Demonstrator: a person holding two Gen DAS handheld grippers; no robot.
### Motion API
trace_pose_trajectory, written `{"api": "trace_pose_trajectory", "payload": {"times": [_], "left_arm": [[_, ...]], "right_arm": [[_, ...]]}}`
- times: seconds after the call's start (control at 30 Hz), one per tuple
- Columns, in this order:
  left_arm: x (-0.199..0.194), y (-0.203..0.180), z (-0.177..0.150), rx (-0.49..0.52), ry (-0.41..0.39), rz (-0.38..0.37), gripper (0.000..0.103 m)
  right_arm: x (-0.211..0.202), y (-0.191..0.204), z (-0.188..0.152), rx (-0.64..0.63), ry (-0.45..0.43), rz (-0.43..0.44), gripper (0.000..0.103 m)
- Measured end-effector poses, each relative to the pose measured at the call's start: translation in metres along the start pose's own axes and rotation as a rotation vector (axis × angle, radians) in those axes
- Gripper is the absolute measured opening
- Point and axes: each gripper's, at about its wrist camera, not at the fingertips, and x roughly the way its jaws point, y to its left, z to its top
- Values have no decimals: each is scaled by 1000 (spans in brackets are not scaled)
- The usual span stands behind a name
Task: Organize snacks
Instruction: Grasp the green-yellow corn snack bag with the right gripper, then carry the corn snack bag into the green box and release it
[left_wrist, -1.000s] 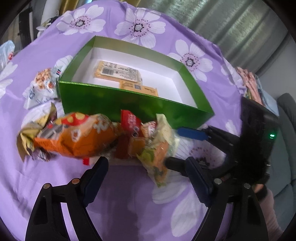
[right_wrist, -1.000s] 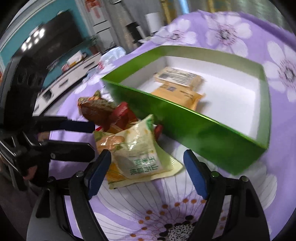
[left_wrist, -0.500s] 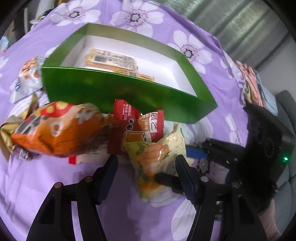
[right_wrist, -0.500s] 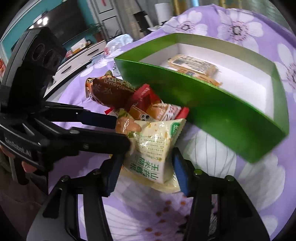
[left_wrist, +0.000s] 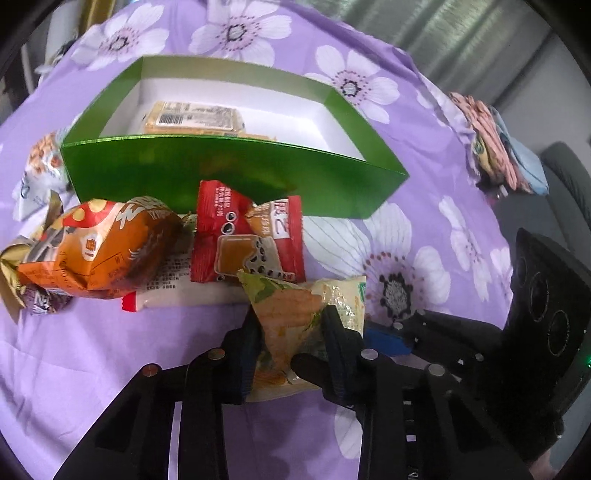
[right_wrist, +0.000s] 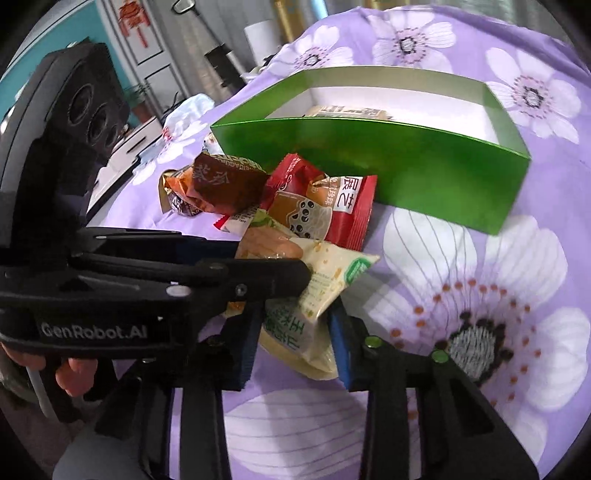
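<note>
Both my grippers pinch same packet: pale yellow-green crinkly plastic pouch (left_wrist: 295, 321), lying on purple flowered cloth (left_wrist: 92, 362) in front of box. Left gripper (left_wrist: 291, 334) closed on pouch from both sides; right gripper (right_wrist: 293, 332) also clamped on pouch. Behind pouch: glossy red sachet (left_wrist: 247, 240), puffy orange bag (left_wrist: 99, 247), heaped against green cardboard box (left_wrist: 229, 173). Box rectangular, white inside, holding flat tan bar (left_wrist: 192, 118).
</note>
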Motion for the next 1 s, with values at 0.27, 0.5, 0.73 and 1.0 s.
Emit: {"api": "trace_pose_trajectory", "payload": {"times": [0.27,0.5,0.73,1.0], "left_arm": [[-24,-28,-13,126,-51,33,33],[-43,-54,-14,207,-96,-3,33],[-63,-64,-4,241,-143,-47,33],[-87,-58,34,263,-209,-50,33]], "right_arm": [[-29,16,-15,59,-69,-31,34],[-61,27,-21,76,-133,-95,34],[-86,36,-14,62,-192,-161,34],[-97,44,25,-3,-258,-180,34]]}}
